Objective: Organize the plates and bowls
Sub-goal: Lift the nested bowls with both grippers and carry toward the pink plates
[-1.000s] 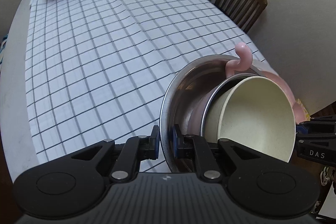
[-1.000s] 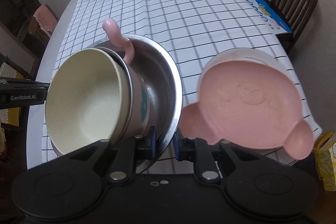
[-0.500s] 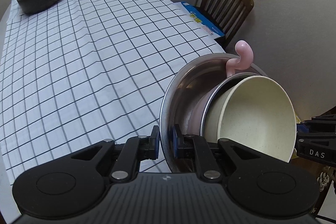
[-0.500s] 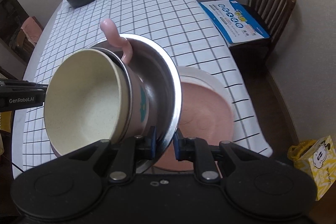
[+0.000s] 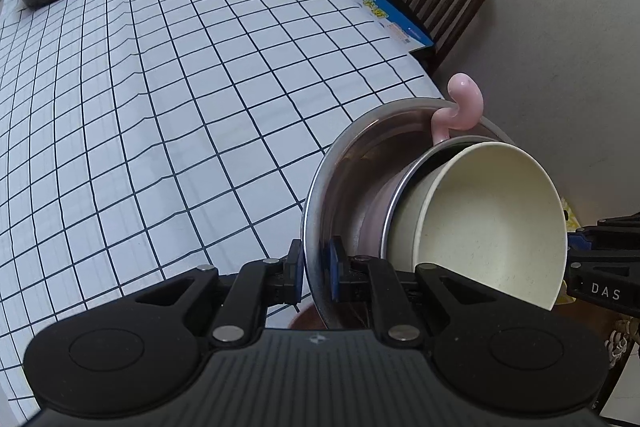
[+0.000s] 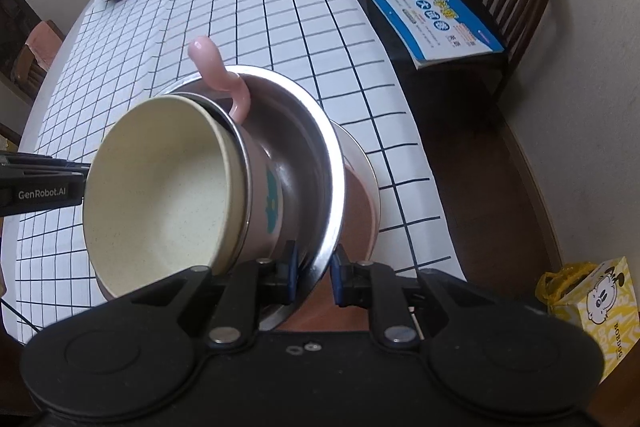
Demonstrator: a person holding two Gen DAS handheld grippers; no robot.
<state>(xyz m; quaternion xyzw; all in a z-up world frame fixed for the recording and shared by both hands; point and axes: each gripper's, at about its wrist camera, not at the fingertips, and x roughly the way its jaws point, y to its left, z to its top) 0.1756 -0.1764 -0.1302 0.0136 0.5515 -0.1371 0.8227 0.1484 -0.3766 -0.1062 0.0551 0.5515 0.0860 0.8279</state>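
Your left gripper [image 5: 316, 273] and right gripper [image 6: 314, 273] each clamp opposite rims of the steel bowl [image 6: 316, 163], its nested cream bowl [image 6: 160, 187] between them; the pink plate [image 6: 360, 211] on the desk [image 6: 280, 7] lies directly beneath.

"DAS" on right hand-held gripper [image 5: 606, 275]; "GenRobot.AI" on left hand-held gripper [image 6: 40, 183]; "BOBDOG" on yellow bag [image 6: 592, 303].

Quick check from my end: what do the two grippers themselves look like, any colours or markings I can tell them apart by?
Both look alike: matte black bodies with round discs on each side, silver pivot screws and blue finger pads. The left gripper has a ribbed grey top with a small emblem, and its side reads "GenRobot.AI" in the right wrist view. The right gripper shows "DAS" on its side in the left wrist view. No hands or sleeves show.
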